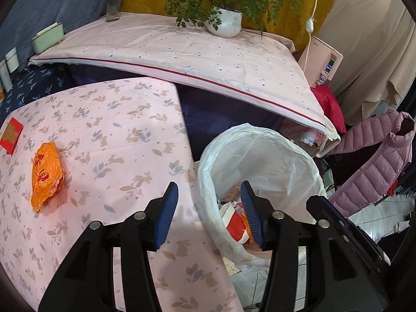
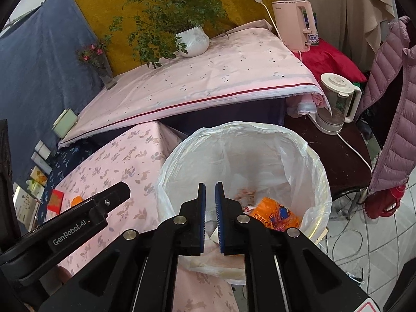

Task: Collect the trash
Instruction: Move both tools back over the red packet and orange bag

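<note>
The left gripper (image 1: pixel 209 195), spread and empty, hovers at the table's right edge; reaching for the orange wrapper (image 1: pixel 47 173) could snag the tablecloth (image 1: pixel 117 135). The right gripper (image 2: pixel 210 195), nearly pressed together and empty, could catch the bin liner (image 2: pixel 316 156).

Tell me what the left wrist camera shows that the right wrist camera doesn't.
Only the left wrist view shows the orange wrapper close up on the table, with the left tongs open and empty. Only the right wrist view shows the glass kettle, the orange bag in the bin, and the right tongs nearly closed, gripping nothing. Both show the lined trash bin, the potted plant and the red packet.
</note>
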The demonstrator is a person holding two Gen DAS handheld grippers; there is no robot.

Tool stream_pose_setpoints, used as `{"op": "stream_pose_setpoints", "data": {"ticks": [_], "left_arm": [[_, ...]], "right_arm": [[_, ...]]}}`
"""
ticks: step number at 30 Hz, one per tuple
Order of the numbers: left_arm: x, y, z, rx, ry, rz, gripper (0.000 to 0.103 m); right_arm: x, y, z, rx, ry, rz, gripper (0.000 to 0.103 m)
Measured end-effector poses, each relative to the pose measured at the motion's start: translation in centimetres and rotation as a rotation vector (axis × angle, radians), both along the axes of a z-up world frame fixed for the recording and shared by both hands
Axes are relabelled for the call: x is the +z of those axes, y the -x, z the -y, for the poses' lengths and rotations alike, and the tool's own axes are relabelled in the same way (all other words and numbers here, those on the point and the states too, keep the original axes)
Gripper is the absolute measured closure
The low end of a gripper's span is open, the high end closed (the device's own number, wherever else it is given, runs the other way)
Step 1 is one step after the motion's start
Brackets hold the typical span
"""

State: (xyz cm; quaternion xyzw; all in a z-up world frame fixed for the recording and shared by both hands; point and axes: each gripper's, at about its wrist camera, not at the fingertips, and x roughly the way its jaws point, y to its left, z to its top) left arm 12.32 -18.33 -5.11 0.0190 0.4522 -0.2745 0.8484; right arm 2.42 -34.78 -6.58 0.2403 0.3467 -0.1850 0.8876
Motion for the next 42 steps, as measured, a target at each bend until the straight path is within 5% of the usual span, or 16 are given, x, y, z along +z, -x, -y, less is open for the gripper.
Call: {"op": "stream_pose_setpoints", "data": {"ticks": [13, 42], "left_arm": [[-0.1, -1.3, -5.3, 0.1, 0.017, -0.012, 0.056], [-3.5, -6.7, -23.4, 0.447, 0.006, -0.066, 0.053]], "right_arm": [[1.0, -2.0, -4.7, 0.094, 0.035, 0.0, 0.074], [-1.1, -9.6, -20.2, 0.383, 0.059, -0.075, 0.054]]}}
